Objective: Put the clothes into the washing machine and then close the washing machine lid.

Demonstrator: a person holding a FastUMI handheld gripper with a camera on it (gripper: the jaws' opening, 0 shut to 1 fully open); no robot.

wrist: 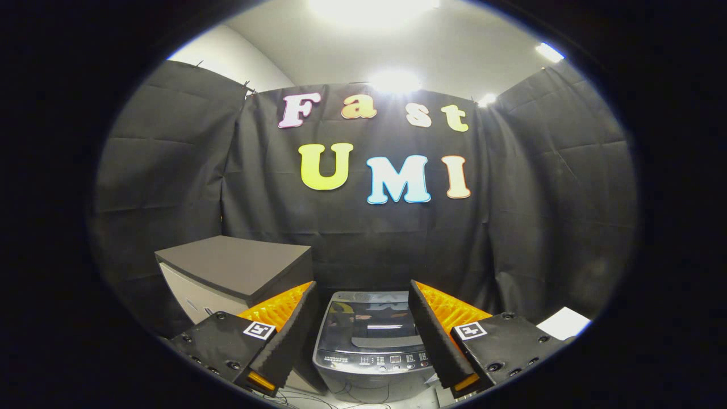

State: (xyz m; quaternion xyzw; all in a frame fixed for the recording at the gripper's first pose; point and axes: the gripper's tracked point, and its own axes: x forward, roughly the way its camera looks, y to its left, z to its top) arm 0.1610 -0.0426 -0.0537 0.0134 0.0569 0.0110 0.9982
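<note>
**A:** Status on the gripper?

**B:** Fingers spread wide, nothing between them, not touching anything. Left finger and right finger angle apart with a clear gap.

**A:** Washing machine?

**B:** Washing machine sits in that gap, just beyond the fingers, at 6 o'clock from the middle of the back wall. Top-loader. Its lid lies flat and shut, glossy dark panel with ceiling light reflected in it. Control strip runs along the near edge. Can't see into the tub through the lid, so contents: cannot tell.

**A:** Clothes?

**B:** Can't pick out any garment from here.

**A:** Other containers?

**B:** Cabinet at 9 o'clock from the washer, just beside it, partly behind the left finger. Dark flat top, pale front. Closed box as far as I can see; nothing on top.

**A:** Surface and room?

**B:** Pale floor strip under the washer's front, thin cables lying across it. White flat piece at 3 o'clock from the washer, past the right finger; can't tell what it is. Black cloth wall wraps the back and both sides, creased. White ceiling above with bright lamps.
</note>
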